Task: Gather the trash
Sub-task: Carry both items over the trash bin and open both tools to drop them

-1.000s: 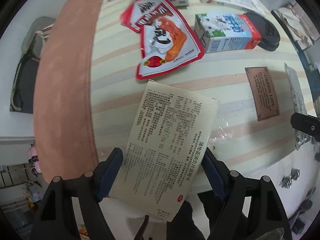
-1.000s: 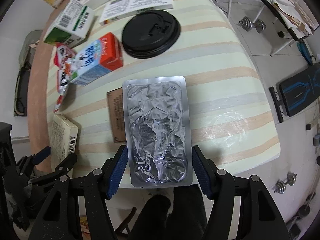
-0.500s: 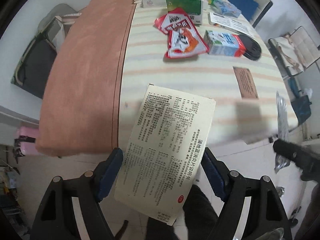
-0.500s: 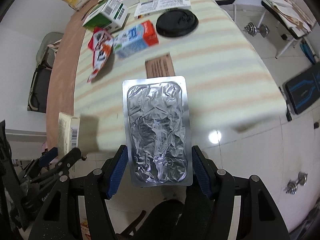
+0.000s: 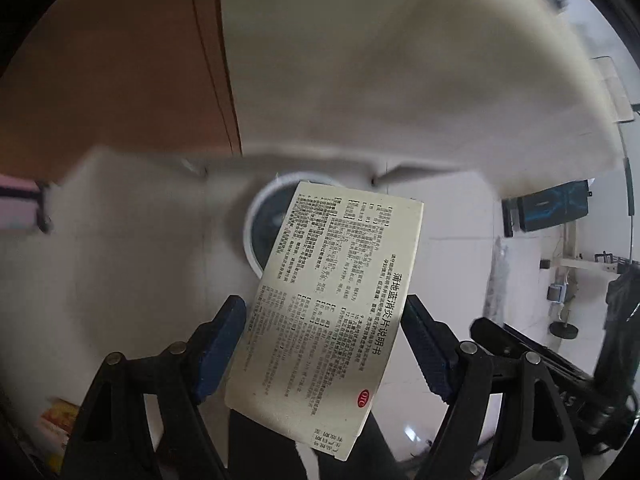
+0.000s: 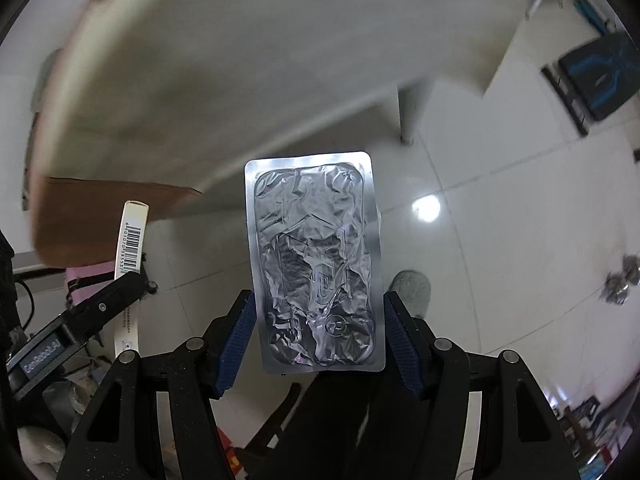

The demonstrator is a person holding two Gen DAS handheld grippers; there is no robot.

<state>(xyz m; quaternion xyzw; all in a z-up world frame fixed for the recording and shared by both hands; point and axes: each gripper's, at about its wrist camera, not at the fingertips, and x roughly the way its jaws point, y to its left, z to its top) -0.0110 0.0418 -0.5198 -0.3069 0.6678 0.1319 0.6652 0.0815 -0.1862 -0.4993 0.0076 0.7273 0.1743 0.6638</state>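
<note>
My left gripper (image 5: pixel 322 320) is shut on a cream medicine box (image 5: pixel 336 304) printed with black text, held below table height. Behind the box a round white-rimmed bin (image 5: pixel 260 224) stands on the floor, partly hidden. My right gripper (image 6: pixel 316 320) is shut on a crumpled silver foil blister pack (image 6: pixel 316 264), held over the floor tiles. In the right wrist view the left gripper (image 6: pixel 80 320) shows at the left with the box (image 6: pixel 130 264) seen edge-on, barcode visible.
The table's pale underside (image 5: pixel 380 60) and brown cloth edge (image 5: pixel 120 60) fill the top. A table leg (image 6: pixel 408 116) stands ahead on white floor tiles (image 6: pixel 500 240). A dark bench (image 5: pixel 548 204) and dumbbells (image 6: pixel 620 284) lie to the right.
Both grippers have dropped from above the tabletop to below its edge, still holding the box and blister pack. The table's trash has left view; the floor and bin now show.
</note>
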